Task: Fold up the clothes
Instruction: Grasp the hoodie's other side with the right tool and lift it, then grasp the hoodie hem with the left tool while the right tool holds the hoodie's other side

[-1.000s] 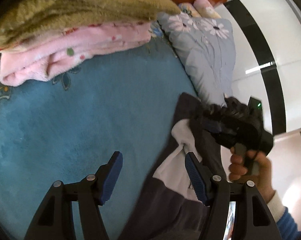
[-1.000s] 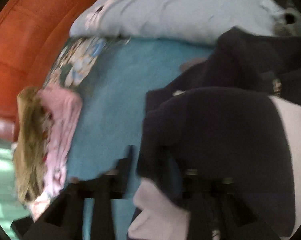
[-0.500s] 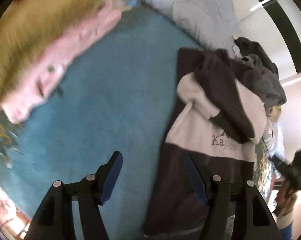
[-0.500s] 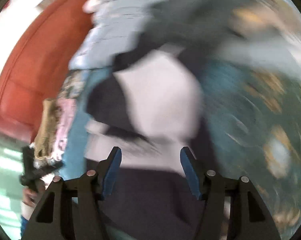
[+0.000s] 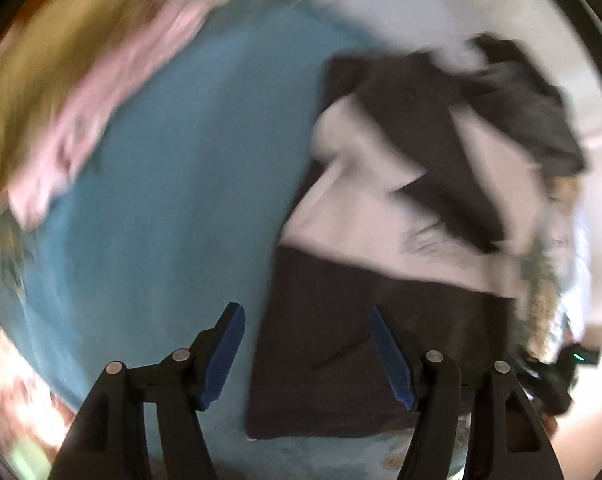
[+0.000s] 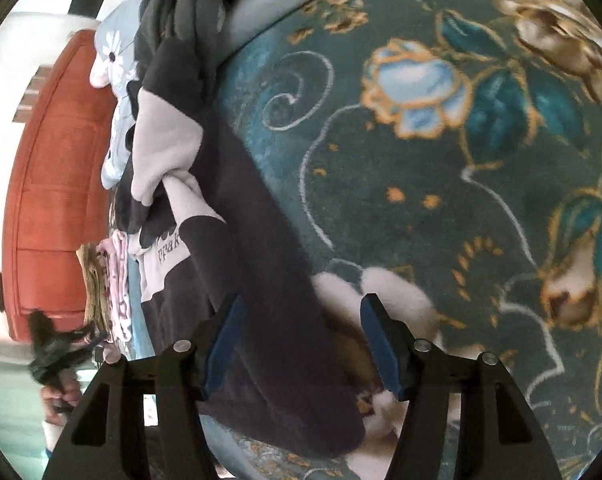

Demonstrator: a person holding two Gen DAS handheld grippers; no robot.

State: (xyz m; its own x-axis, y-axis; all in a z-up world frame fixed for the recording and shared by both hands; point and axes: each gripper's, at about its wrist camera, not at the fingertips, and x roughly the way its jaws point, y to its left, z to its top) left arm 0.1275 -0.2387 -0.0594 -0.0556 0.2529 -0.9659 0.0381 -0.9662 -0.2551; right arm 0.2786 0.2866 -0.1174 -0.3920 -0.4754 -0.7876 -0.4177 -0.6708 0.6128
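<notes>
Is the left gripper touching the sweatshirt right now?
Cannot tell. In the left wrist view the left gripper is open with the dark hem of the sweatshirt between its fingers, but blur hides any contact or gap.

— What sort of place is this?

— A home, a bedroom by the look of it. A teal floral blanket [image 6: 441,168] with gold-edged roses covers a bed, and a pale blue pillow [image 6: 115,80] printed with white flowers lies at its head

— Anything else?

— A padded orange-red headboard [image 6: 57,184] stands behind, a stack of folded pink and tan clothes [image 6: 105,288] rests on the bed, and a dark-and-white sweatshirt [image 5: 381,240] is spread out beside it
</notes>
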